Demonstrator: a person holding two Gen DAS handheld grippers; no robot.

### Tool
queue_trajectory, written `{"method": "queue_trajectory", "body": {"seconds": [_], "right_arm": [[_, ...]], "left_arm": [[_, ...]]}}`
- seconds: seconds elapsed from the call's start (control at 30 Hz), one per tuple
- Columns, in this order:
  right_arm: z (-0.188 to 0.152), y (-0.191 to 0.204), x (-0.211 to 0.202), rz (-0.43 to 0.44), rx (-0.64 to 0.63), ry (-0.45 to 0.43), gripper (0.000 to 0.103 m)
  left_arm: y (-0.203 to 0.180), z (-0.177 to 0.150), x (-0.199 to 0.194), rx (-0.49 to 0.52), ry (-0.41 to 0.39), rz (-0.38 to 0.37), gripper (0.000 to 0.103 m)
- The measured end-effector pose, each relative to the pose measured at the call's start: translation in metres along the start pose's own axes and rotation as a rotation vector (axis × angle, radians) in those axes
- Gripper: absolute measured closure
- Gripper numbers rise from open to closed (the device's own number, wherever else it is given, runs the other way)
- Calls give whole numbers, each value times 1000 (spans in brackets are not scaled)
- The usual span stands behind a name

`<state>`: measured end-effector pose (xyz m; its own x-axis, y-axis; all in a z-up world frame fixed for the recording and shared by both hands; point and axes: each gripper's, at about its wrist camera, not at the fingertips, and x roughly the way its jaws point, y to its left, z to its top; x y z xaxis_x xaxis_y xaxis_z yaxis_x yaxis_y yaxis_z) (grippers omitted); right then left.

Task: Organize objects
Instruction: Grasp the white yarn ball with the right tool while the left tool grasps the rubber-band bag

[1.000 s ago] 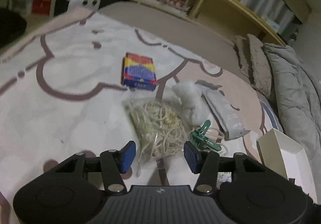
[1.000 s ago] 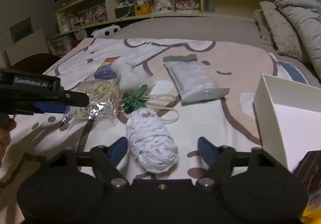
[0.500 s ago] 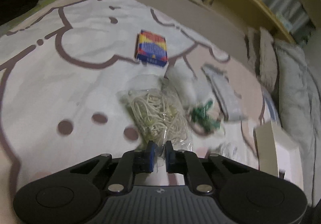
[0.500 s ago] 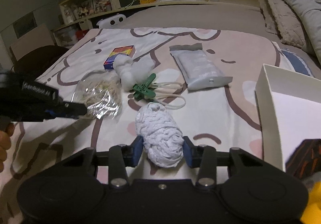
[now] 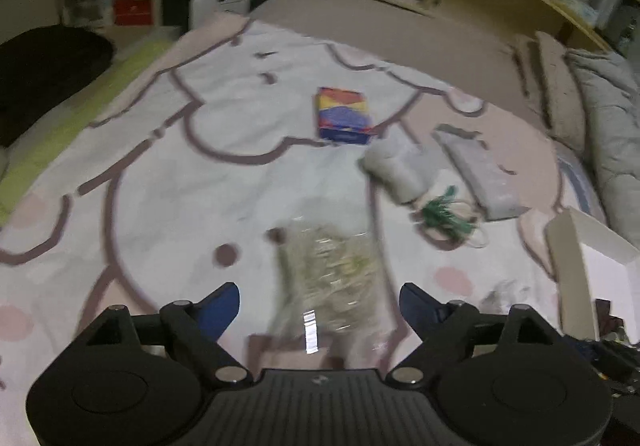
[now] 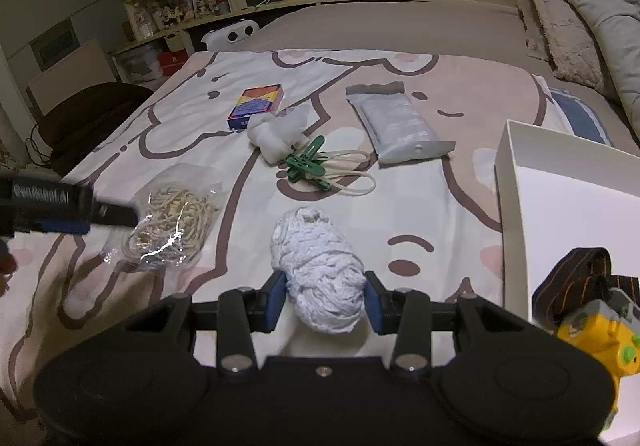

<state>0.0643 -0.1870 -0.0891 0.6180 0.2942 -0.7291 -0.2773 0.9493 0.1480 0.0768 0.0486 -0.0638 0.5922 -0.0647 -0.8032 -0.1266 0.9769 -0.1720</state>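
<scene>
white yarn, a soft ball of yarn (image 6: 322,269), sits pinched in the right gripper (image 6: 325,300), low over the bed (image 6: 420,214). only the right view shows that, and the white box (image 6: 568,206) with a yellow toy (image 6: 592,338) inside. the left view is blurry. it shows the left gripper (image 5: 319,306) spread wide, with the bag of rubber bands (image 5: 332,274) between its fingers but let go. half a second ago that gripper was pinching the bag.
</scene>
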Motion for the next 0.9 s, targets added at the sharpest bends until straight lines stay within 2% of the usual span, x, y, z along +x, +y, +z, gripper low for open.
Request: {"method": "queue_trajectory", "body": {"seconds": [0.17, 0.4, 0.5, 0.57, 0.67, 0.77, 0.9], "right_arm": [[0, 1, 2, -5, 3, 20, 61], [1, -2, 3, -3, 28, 23, 61], [1, -4, 5, -4, 37, 29, 61], [1, -5, 7, -6, 42, 33, 61], [2, -6, 8, -12, 50, 34, 61], [3, -8, 5, -15, 58, 23, 61], [10, -14, -5, -30, 86, -21, 61]], "left_arm": [[-24, 0, 23, 77, 19, 40, 13], [-30, 3, 46, 41, 24, 79, 14], [-31, 1, 53, 58, 29, 92, 23], [-29, 0, 56, 56, 35, 110, 36], [-26, 0, 57, 66, 37, 107, 44], [-28, 1, 51, 78, 28, 100, 49], [-32, 5, 34, 55, -7, 47, 50]]}}
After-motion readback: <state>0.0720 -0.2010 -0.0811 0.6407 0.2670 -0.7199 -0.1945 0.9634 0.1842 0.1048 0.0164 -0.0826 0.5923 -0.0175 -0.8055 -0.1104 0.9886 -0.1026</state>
